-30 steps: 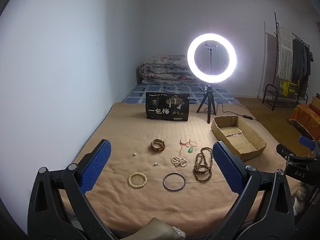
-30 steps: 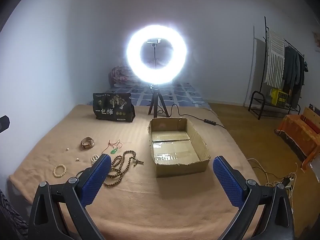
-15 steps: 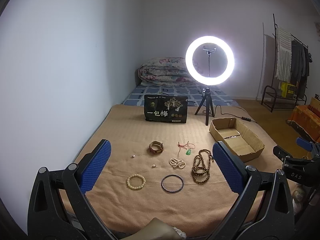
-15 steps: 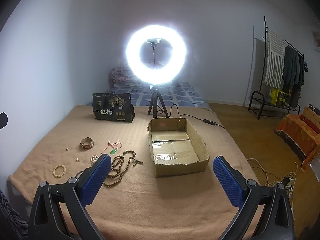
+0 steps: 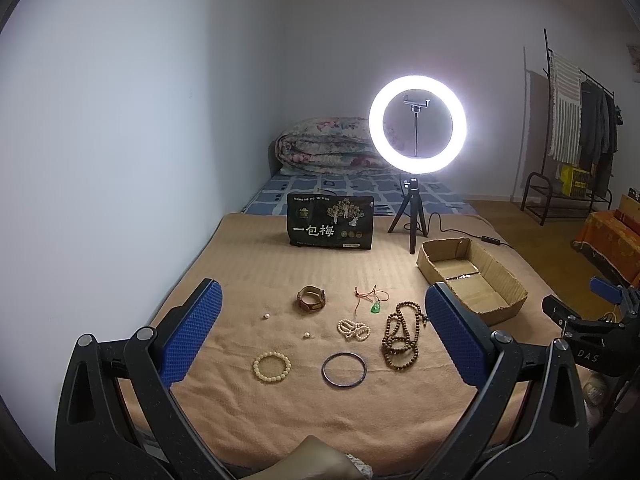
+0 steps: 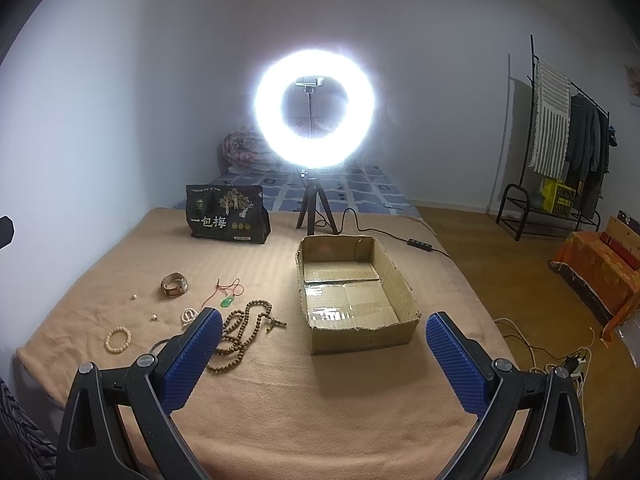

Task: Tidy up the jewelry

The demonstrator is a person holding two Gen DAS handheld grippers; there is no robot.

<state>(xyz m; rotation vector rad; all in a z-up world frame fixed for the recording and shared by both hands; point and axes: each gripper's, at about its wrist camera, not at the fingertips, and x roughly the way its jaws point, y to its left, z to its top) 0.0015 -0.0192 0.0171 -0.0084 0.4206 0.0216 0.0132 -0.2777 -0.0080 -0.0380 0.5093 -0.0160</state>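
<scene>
Tan blanket-covered bed, lit ring light at the far end. Empty brown cardboard box frame centre, right view. Jewelry lies loose at lower centre, left view. Long brown wooden-bead strand: light, limp, tangle-prone; pinch a bunched loop. Thin dark metal bangle: stiff, slippery; grip across the rim. Left gripper and right gripper spread wide, empty.

Left tool and right tool both agape, empty

Jewelry pcs spread on blanket, box to their right, bag & ring light behind
</scene>
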